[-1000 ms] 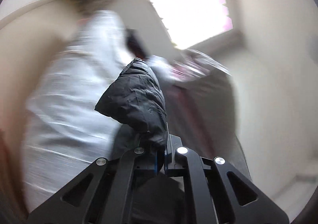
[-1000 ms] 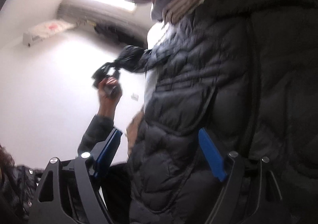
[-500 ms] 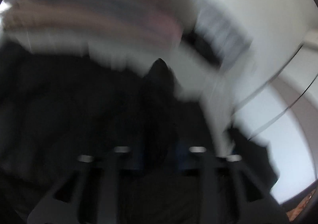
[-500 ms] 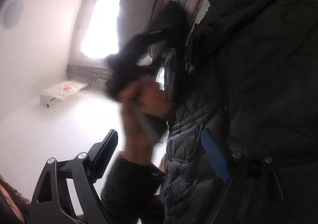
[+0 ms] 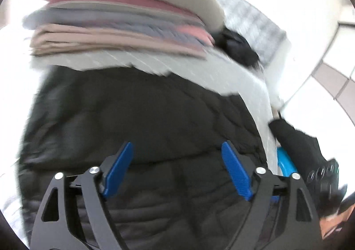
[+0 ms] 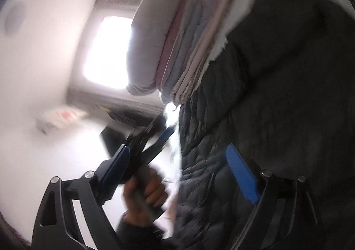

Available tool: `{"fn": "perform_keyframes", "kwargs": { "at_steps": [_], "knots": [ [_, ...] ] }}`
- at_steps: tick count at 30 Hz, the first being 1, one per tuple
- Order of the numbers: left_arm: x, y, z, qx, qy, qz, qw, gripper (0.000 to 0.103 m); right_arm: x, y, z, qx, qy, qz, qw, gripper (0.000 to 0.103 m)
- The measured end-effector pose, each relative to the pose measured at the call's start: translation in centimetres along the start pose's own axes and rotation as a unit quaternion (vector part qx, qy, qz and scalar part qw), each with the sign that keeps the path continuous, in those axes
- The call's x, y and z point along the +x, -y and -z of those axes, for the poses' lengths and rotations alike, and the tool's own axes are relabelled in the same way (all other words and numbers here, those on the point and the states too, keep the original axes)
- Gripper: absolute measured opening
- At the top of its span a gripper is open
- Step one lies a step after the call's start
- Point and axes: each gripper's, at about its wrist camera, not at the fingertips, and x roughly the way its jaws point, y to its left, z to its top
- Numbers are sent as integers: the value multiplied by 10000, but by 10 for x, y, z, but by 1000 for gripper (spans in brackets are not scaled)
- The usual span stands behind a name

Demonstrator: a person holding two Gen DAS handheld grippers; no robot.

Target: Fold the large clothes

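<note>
A black quilted jacket (image 5: 155, 117) lies spread on a pale striped bed cover (image 5: 255, 86). It fills the middle of the left wrist view and the right half of the right wrist view (image 6: 277, 94). My left gripper (image 5: 177, 145) hovers over the jacket. Its jaws are opening wide and nothing is between the blue pads (image 5: 117, 170). My right gripper (image 6: 178, 148) is also opening, with the jacket's edge between its fingers and neither pad pressing on it. The right wrist view also shows a hand (image 6: 144, 190) holding the blurred left gripper (image 6: 153, 139) beside the jacket.
A stack of folded clothes (image 5: 124, 28) sits on the bed just beyond the jacket, under a grey cushion (image 6: 146, 28). A dark bundle (image 5: 239, 48) lies past the stack. A bright blue object (image 5: 286, 161) and tiled floor (image 5: 328, 77) are at the bed's right side. A bright window (image 6: 108, 50) is behind.
My left gripper was shut on a black jacket part held up in the air. It has since swung fast over the spread jacket and opened empty. The right gripper's view has rolled.
</note>
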Motion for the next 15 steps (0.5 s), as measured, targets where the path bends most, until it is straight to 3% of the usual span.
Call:
{"fn": "perform_keyframes", "kwargs": {
  "at_steps": [2, 5, 8, 10, 13, 14, 15],
  "knots": [
    [-24, -27, 7, -422, 273, -74, 9987, 81, 21, -18, -33, -595, 0, 531, 9968, 88],
    [-42, -84, 27, -1529, 642, 133, 9861, 84, 57, -4, -76, -528, -96, 918, 9943, 89],
    [-30, -130, 32, -2414, 252, -56, 9701, 84, 100, 25, -110, -385, -308, 1388, 9891, 89],
    [-33, -146, 33, -2639, 253, -38, 9642, 84, 128, 42, -125, -336, -441, 1797, 9822, 89],
    [-48, -155, 32, -2736, 344, -121, 9612, 84, 156, 57, -133, -543, -595, 2072, 9750, 88],
    [-51, -157, 32, -2793, 344, -41, 9596, 84, 164, 59, -133, -610, -658, 2105, 9735, 87],
    [-53, -158, 33, -2858, 346, 62, 9577, 84, 174, 60, -130, -722, -742, 2127, 9716, 64]
  ]
}}
